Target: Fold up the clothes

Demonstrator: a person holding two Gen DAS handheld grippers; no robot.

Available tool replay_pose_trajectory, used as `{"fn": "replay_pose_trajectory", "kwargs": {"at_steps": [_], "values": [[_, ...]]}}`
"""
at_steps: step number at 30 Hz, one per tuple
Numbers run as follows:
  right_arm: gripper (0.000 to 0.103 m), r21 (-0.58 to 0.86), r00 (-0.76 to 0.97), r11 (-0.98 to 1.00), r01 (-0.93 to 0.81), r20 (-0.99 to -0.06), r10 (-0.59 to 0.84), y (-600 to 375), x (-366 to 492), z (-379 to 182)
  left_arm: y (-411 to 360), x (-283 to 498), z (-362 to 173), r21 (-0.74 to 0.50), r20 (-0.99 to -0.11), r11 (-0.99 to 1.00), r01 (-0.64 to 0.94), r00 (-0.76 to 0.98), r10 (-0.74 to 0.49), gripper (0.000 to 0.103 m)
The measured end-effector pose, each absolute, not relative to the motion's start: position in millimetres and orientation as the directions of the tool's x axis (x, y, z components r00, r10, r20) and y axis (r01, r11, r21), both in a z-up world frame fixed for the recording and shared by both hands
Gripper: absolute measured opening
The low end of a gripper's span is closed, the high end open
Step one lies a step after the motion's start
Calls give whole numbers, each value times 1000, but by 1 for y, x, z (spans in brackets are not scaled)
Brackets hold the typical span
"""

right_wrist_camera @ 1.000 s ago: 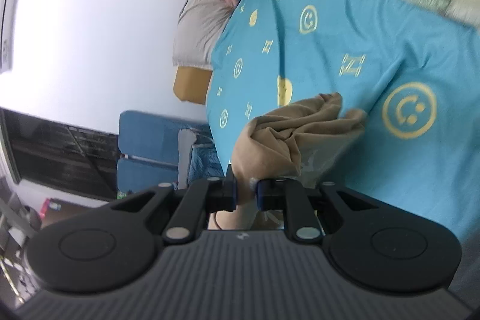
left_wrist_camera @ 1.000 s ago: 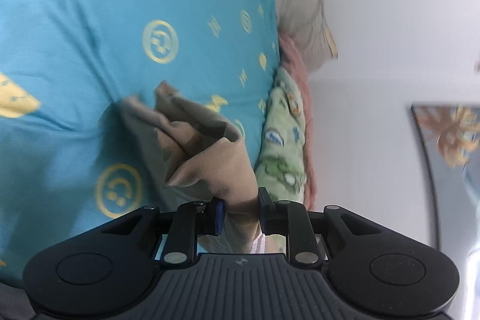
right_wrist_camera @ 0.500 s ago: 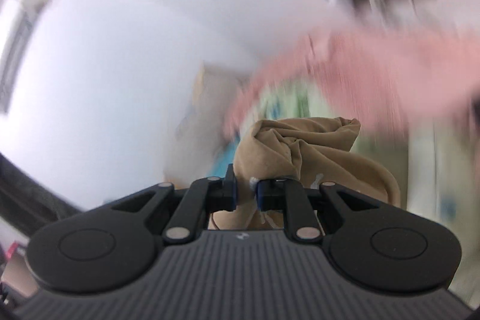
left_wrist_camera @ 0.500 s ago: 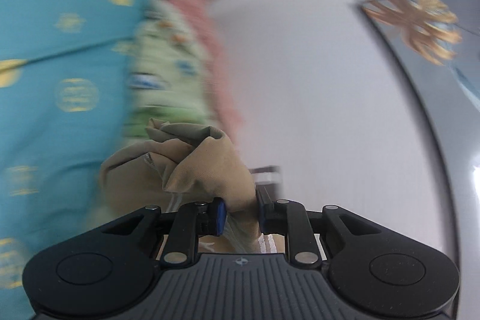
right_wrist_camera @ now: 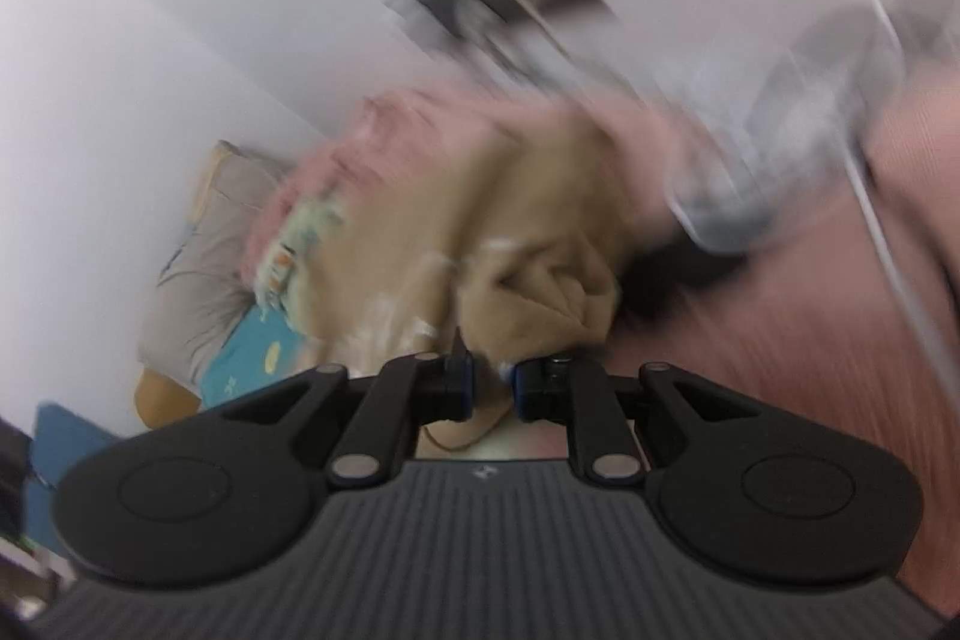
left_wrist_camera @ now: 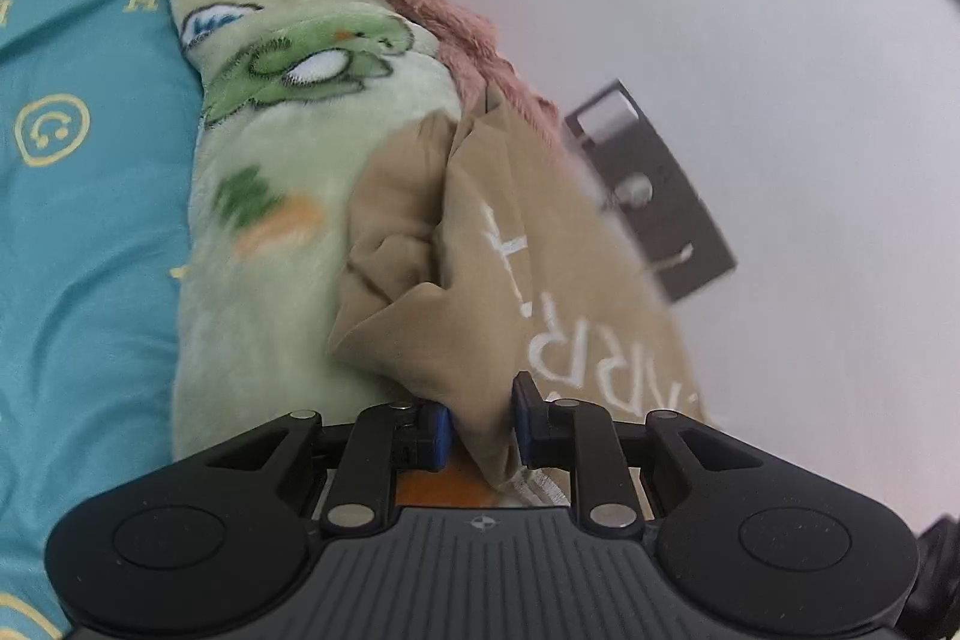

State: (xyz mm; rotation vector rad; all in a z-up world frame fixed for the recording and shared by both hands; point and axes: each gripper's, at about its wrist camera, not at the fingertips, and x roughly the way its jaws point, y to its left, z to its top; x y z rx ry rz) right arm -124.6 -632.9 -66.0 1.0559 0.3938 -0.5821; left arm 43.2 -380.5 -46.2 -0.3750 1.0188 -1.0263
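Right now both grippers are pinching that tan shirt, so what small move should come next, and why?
Probably draw the two grippers apart to stretch the tan shirt flat. The left gripper and right gripper each pinch a bunched wad of it, and it hangs crumpled over the green blanket, its white lettering creased. It likely needs spreading before any fold.

Left claw point(left_wrist_camera: 480, 421): matte black housing, ribbed grey-black centre panel bearing a small crosshair mark. Round dished disc on each flank. Two black link arms on each side, silver rivets at their pivots. Finger pads point(left_wrist_camera: 441, 430) blue. Orange patch visible beneath the fingers.

Right claw point(right_wrist_camera: 492, 388): same build — black shell, ribbed panel, paired discs, silver rivets, blue pads point(right_wrist_camera: 464, 388).
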Motion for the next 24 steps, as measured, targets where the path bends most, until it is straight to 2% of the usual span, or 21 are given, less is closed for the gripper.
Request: {"fn": "replay_pose_trajectory", "kwargs": {"at_steps": [4,6,8,10,13,14,15,16,17,24], "values": [[17,711,798,363,602,-549,-248,-625,-132,-62,-371,32,-35,-641,-529,516,568,160,-833,33],[17,700,787,363,615,-570,-236,-622,-136,-51,-369,29,-23,-603,-542,528,598,178,-821,49],[17,674,772,383,632,-592,-231,-616,-141,-37,-362,28,-4,-555,-547,544,629,217,-808,75],[17,631,752,422,651,-612,-245,-605,-148,-22,-353,23,16,-490,-544,561,667,268,-795,84],[20,601,771,501,623,-580,-263,-583,-161,1,-332,8,45,-405,-531,577,710,331,-780,96],[29,577,773,533,619,-569,-281,-573,-164,11,-324,1,56,-379,-522,581,721,352,-777,100],[52,550,775,565,615,-556,-301,-563,-167,22,-316,-7,66,-349,-508,585,732,376,-774,101],[68,529,781,594,607,-535,-322,-552,-170,32,-307,-15,77,-316,-493,589,744,402,-772,103],[92,514,791,617,597,-507,-343,-542,-173,42,-298,-24,88,-283,-476,594,753,427,-769,103],[91,404,832,737,542,-379,-405,-477,-192,93,-237,-77,146,-196,-348,567,800,484,-803,103]]}}
